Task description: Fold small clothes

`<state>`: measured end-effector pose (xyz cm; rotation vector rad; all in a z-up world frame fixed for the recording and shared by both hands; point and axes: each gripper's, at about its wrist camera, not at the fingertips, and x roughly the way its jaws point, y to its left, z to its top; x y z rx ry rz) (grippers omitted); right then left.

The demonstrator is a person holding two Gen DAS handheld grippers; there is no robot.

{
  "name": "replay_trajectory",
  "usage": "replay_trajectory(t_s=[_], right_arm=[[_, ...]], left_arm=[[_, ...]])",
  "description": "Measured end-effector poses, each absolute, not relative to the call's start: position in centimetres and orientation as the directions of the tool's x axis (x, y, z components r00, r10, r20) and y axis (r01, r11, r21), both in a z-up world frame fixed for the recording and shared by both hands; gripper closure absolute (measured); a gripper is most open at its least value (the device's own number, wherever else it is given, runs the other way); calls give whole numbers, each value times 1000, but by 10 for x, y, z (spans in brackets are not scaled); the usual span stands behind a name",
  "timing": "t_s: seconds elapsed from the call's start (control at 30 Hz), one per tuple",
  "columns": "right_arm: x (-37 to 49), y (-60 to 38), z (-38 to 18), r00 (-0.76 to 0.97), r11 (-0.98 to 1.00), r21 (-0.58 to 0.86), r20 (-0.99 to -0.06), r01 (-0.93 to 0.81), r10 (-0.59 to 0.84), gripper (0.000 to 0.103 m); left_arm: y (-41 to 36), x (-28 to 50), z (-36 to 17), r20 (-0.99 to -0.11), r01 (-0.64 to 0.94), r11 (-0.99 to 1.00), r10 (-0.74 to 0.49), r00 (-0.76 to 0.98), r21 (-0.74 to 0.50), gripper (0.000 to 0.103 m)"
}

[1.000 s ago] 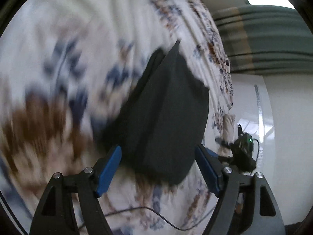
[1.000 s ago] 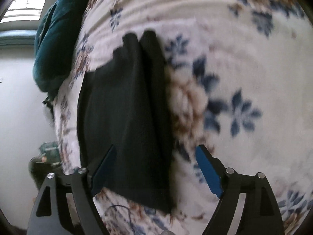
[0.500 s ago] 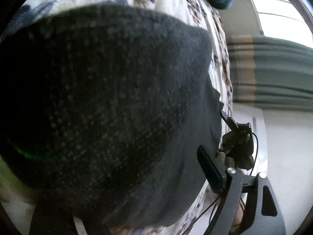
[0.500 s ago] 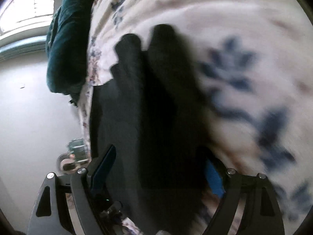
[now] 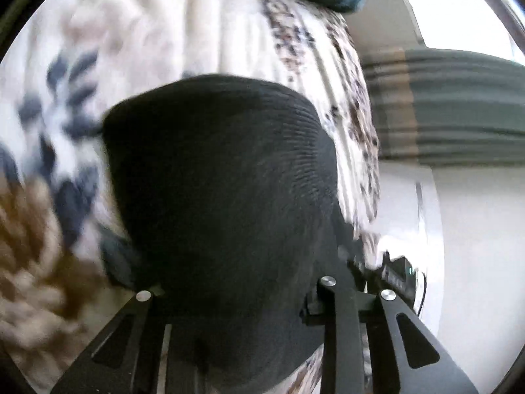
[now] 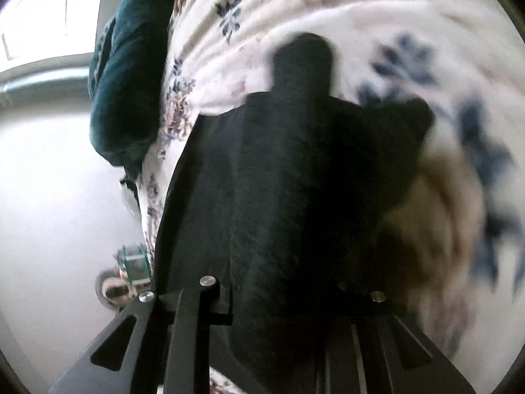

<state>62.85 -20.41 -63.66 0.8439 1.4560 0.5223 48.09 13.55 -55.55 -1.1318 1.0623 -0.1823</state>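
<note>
Close in, our left gripper (image 5: pixel 236 298) tilts down toward the bed, its jaws just drawn in and pinching the dark garment (image 5: pixel 223 197), whose bunched cloth hides the pads. Our right gripper (image 6: pixel 288 298) slants down the same way, jaws likewise just closed onto that dark garment (image 6: pixel 295 180), cloth bulging up between the arms. Beyond our fingers the garment drapes over the floral blanket (image 5: pixel 137 32), a narrow end poking away from us. Farther off, a teal cushion (image 6: pixel 128 75) sits at the blanket's edge, with striped curtains (image 5: pixel 452 105) behind.
</note>
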Motion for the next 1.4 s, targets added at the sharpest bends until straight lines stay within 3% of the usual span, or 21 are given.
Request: replay_trajectory(t_s=[0.13,0.23,0.33,0.37,0.43,0.5,0.7,0.83,0.97,1.13,1.27,1.33,1.37,1.4], right_arm=[[519,-214,-603,171,596,755,-648,275,742,81],[437,-203,-599,188,593,726,-674,348,714,81],[370,-182,-619,130,639,656,-732,402,669,80],[356,-178,-634,84,654,622,-749,430,657,78],[340,-176,-657,27,671,572,-770,471,638,71],[335,-182,-662,6,674,566,-768,474,640,52],[328,-212,-615,-86,783,496,-823,375,562,45],[361,-210,-561,-95,848,470,-859,245,503,45],[442,-137,-527,-100,868,497,-864,-4,494,45],[523,15,-546,-199,789,522,-853,-325,482,45],[554,123,-592,-333,718,487,-871,-497,361,45],[555,150,-612,-406,689,473,-871,-549,275,57],[556,164,-620,-417,676,458,-877,-578,238,93],[556,171,-621,-411,660,449,-883,-603,226,98]], left_arm=[[148,481,-541,-587,-280,516,-710,389,-810,78],[143,465,-555,-637,-238,592,-734,234,-770,74],[138,443,-595,-709,-275,666,-698,100,-694,57],[139,437,-607,-710,-293,661,-698,97,-690,50],[144,432,-611,-673,-325,606,-722,159,-726,48],[149,428,-604,-654,-352,566,-725,218,-745,43],[155,409,-569,-705,-352,611,-631,325,-709,38],[148,393,-563,-763,-330,690,-553,333,-644,38],[150,370,-577,-790,-330,720,-526,314,-610,38],[148,344,-583,-807,-309,748,-514,290,-587,38],[144,337,-588,-811,-299,757,-511,283,-581,38],[143,335,-591,-805,-304,748,-520,285,-590,38],[143,335,-593,-803,-307,744,-523,286,-594,38],[144,333,-593,-801,-308,741,-525,287,-596,38]])
